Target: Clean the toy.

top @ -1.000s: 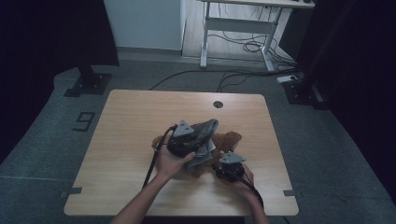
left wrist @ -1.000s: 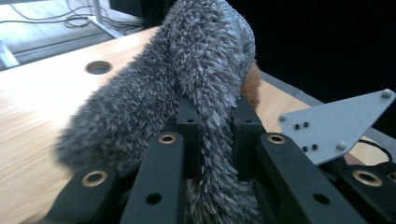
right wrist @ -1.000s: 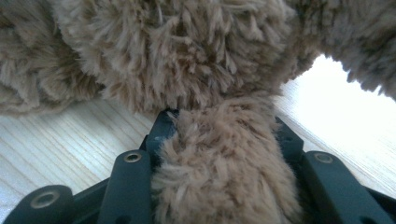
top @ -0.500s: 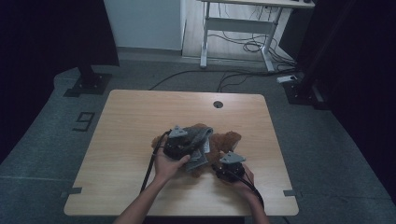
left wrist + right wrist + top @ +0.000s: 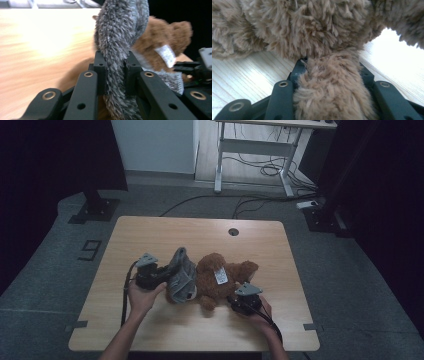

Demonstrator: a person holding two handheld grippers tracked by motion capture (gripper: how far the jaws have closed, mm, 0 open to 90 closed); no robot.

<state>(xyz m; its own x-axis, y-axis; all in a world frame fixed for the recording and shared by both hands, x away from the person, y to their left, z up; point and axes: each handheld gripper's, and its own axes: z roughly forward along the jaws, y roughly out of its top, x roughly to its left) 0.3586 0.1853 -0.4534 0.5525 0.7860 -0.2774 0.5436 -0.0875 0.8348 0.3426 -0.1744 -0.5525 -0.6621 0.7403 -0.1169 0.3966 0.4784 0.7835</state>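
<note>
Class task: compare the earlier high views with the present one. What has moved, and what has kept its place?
The left claw, shut on the grey fuzzy garment, has drawn it leftward, toward the near edge of the table, baring more of the brown teddy bear. The right claw stays clamped on a bear limb, unmoved. The bear lies where it was.

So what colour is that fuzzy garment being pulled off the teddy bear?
Grey, the fuzzy garment shows best in the left gripper view.

A lab or recording studio is showing here: black curtains point(image 5: 55, 150) are enclosing a lone wooden surface point(image 5: 160, 232) on grey carpet point(image 5: 350, 270), stand bases point(image 5: 95, 210) and loose cables point(image 5: 265, 170) are lying around, beside a height-adjustable desk frame point(image 5: 250, 145).
</note>
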